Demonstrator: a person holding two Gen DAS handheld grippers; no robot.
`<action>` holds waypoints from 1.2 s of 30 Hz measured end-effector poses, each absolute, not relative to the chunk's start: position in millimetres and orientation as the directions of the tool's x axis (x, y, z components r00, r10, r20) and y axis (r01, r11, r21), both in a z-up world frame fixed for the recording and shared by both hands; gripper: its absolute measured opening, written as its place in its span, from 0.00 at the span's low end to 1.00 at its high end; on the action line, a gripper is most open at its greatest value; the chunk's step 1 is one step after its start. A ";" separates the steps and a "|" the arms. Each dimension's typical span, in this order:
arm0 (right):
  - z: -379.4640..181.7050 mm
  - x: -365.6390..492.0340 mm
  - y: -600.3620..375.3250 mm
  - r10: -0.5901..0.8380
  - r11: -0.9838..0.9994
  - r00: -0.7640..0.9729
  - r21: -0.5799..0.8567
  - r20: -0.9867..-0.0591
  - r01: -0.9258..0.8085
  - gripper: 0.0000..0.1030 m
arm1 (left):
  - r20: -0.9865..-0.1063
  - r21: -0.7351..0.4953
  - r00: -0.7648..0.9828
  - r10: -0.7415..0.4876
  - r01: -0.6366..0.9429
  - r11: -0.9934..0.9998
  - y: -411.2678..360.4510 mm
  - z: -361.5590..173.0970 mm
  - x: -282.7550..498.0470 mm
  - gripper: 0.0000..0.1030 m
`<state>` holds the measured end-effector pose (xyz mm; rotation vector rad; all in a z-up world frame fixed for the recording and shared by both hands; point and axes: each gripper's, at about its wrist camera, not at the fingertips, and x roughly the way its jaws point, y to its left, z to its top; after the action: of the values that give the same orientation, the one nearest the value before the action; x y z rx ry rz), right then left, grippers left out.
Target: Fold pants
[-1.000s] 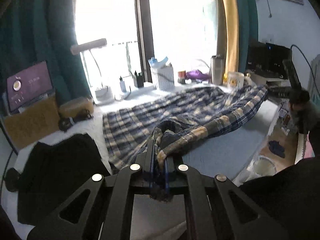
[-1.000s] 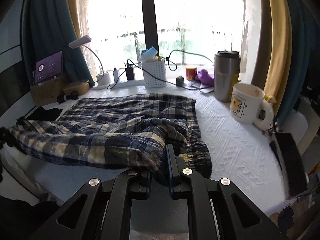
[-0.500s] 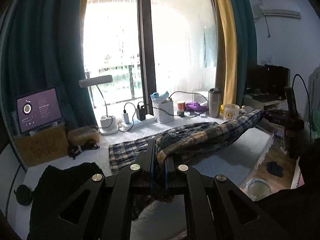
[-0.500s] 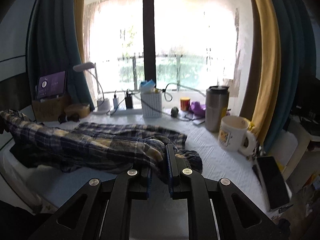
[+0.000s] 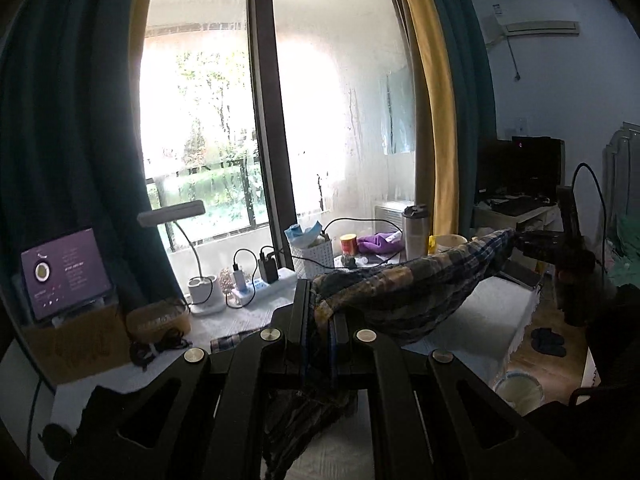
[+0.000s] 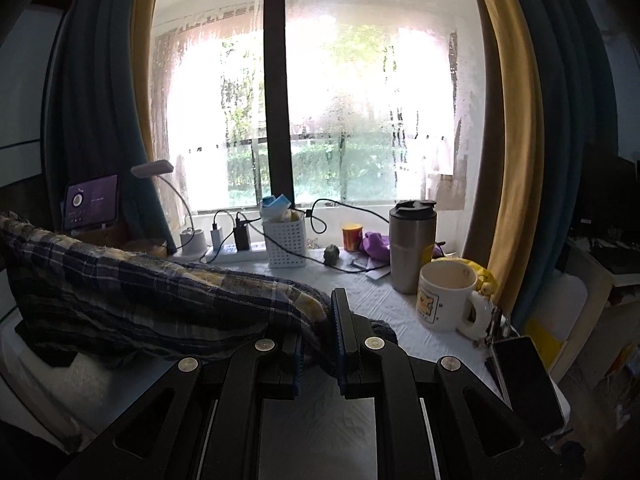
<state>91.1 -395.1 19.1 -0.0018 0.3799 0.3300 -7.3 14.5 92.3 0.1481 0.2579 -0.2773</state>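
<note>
Blue, white and yellow plaid pants (image 5: 408, 280) hang stretched in the air above the white table (image 5: 492, 300). My left gripper (image 5: 318, 304) is shut on one end of the cloth, with a bunch of it drooping below the jaws. At the far right of the left wrist view, my right gripper (image 5: 520, 240) holds the other end. In the right wrist view the pants (image 6: 132, 292) run off to the left from my right gripper (image 6: 318, 320), which is shut on the fabric. A strip of the pants' lower part (image 5: 232, 340) still lies near the table.
Along the window stand a desk lamp (image 6: 160, 176), a power strip with chargers (image 6: 236, 248), a white basket (image 6: 286, 244), a steel tumbler (image 6: 412, 248) and a mug (image 6: 452, 296). A tablet (image 5: 64, 272) sits on a cardboard box. A dark garment (image 5: 100, 400) lies left; a phone (image 6: 524, 380) right.
Both grippers have risen and tilted up, lifting the pants off the table until they hang taut between them. More of the window shows in both views.
</note>
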 end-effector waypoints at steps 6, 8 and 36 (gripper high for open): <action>19.9 113.9 -389.6 0.315 0.947 0.872 0.066 -0.375 -0.314 0.12 | -0.286 0.116 0.925 -0.249 0.291 0.950 18.9 95.8 16.3 0.06; 19.4 122.9 -387.7 0.316 0.947 0.870 0.069 -0.379 -0.314 0.12 | -0.298 0.118 0.923 -0.246 0.291 0.949 20.5 96.2 24.5 0.06; -12.5 257.9 -340.2 0.331 0.940 0.812 0.095 -0.481 -0.327 0.12 | -0.522 0.054 0.837 -0.164 0.224 0.973 56.9 39.7 159.9 0.06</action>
<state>257.9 -340.2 -12.5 0.0075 0.5153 0.3510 159.9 56.9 39.7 0.1146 0.5420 -0.2058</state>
